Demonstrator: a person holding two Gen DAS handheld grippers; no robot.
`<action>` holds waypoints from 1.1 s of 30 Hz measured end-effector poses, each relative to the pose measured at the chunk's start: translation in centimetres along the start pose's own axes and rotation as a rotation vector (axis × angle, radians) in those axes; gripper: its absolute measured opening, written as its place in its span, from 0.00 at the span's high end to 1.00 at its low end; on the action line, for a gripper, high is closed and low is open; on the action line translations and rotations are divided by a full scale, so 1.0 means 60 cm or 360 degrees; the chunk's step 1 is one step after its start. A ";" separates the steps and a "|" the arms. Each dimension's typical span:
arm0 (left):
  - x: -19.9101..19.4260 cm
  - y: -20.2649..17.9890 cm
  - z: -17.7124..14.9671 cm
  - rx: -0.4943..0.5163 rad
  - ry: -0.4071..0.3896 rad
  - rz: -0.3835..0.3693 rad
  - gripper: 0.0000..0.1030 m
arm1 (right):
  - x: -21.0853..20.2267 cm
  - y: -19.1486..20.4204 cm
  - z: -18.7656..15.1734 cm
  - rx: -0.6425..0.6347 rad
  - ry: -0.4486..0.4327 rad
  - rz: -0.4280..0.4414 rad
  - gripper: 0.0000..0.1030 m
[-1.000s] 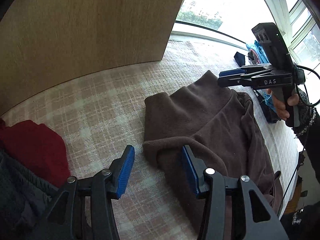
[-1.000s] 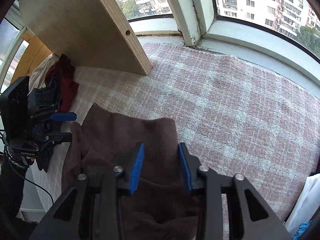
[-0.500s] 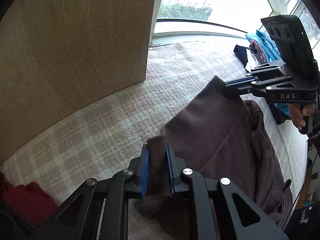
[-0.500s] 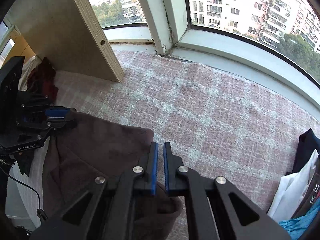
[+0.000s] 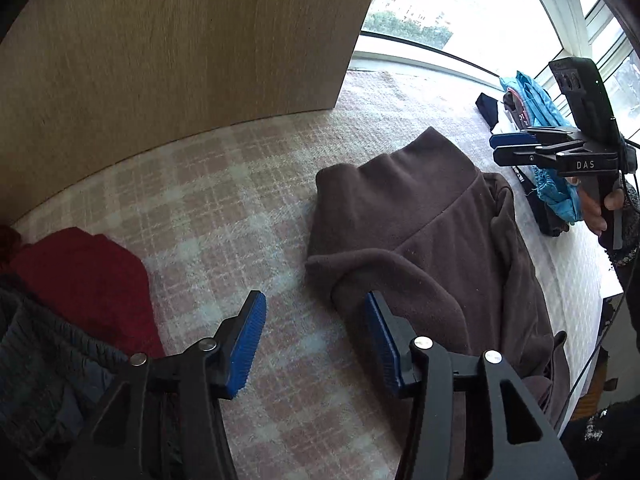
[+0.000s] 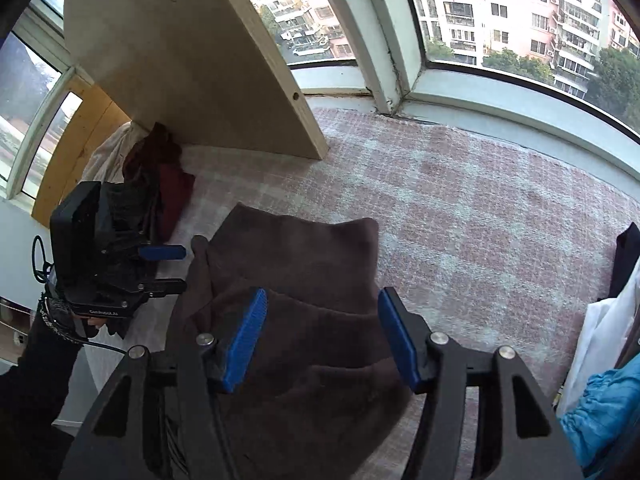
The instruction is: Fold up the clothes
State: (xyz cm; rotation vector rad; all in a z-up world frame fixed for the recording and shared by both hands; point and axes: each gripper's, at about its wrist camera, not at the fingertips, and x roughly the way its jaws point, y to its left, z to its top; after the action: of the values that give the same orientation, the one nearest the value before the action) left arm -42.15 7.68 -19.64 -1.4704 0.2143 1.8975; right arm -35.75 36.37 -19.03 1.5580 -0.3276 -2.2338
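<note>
Nearby: red garment (image 5: 86, 276) left of brown fleece (image 5: 432, 240); wooden board (image 5: 180, 48) behind.

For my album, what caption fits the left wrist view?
Open left tongs hover beside a folded brown fleece garment.

Brown fleece (image 5: 432, 240) runs off the bottom edge in both views, so its lower half is anyone's guess. Red garment (image 5: 84, 276) is half buried under dark clothes, and the blue jacket (image 6: 604, 412) is cropped too.
</note>
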 end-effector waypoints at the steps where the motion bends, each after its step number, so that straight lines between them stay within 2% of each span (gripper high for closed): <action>1: -0.006 -0.002 -0.012 -0.0004 -0.0013 -0.0009 0.53 | 0.013 0.020 0.008 -0.0025 0.0017 0.0079 0.46; 2: -0.009 -0.006 -0.021 -0.0008 -0.0025 -0.0016 0.54 | 0.029 0.043 0.010 -0.0096 0.0039 0.0041 0.50; 4: -0.010 -0.021 -0.024 -0.0017 -0.0035 -0.0041 0.54 | 0.070 0.085 0.008 -0.0245 0.0144 -0.0008 0.85; 5: -0.014 -0.025 -0.027 -0.0032 -0.0041 -0.0064 0.55 | 0.087 0.100 0.003 -0.0294 0.0188 0.0010 0.88; 9: -0.038 -0.045 -0.043 -0.0026 -0.0092 -0.0121 0.56 | 0.140 0.142 -0.025 -0.0487 0.0298 0.0029 0.88; 16: -0.021 -0.061 -0.046 0.0066 -0.0103 -0.0118 0.56 | 0.161 0.165 -0.018 -0.0526 0.0262 0.0321 0.88; 18: -0.012 -0.069 -0.044 0.0108 -0.0101 -0.0096 0.56 | 0.146 0.177 -0.018 -0.0578 0.0252 0.0428 0.92; 19: -0.010 -0.069 -0.045 0.0113 -0.0089 -0.0100 0.56 | 0.149 0.175 -0.015 -0.0569 0.0261 0.0440 0.92; 22: -0.019 -0.061 -0.050 0.0091 -0.0108 -0.0157 0.56 | 0.196 0.161 -0.004 -0.0509 0.0364 0.0328 0.92; 25: -0.025 -0.046 -0.048 0.0038 -0.0119 -0.0171 0.56 | 0.198 0.180 0.005 -0.0523 0.0375 0.0482 0.92; 26: -0.023 -0.045 -0.045 0.0029 -0.0111 -0.0183 0.56 | 0.200 0.191 0.008 -0.0562 0.0378 0.0495 0.92; 30: -0.019 -0.074 -0.041 0.0159 -0.0086 -0.0104 0.55 | 0.224 0.220 0.018 -0.0642 0.0440 0.0475 0.92; 33: -0.007 -0.076 -0.037 0.0197 -0.0045 -0.0017 0.55 | 0.237 0.220 0.019 -0.0622 0.0473 0.0443 0.93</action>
State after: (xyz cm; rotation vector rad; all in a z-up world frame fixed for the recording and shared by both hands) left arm -37.55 9.62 -18.72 -1.3587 0.3047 1.8609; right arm -38.64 18.19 -25.26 1.4951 -0.0144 -1.7020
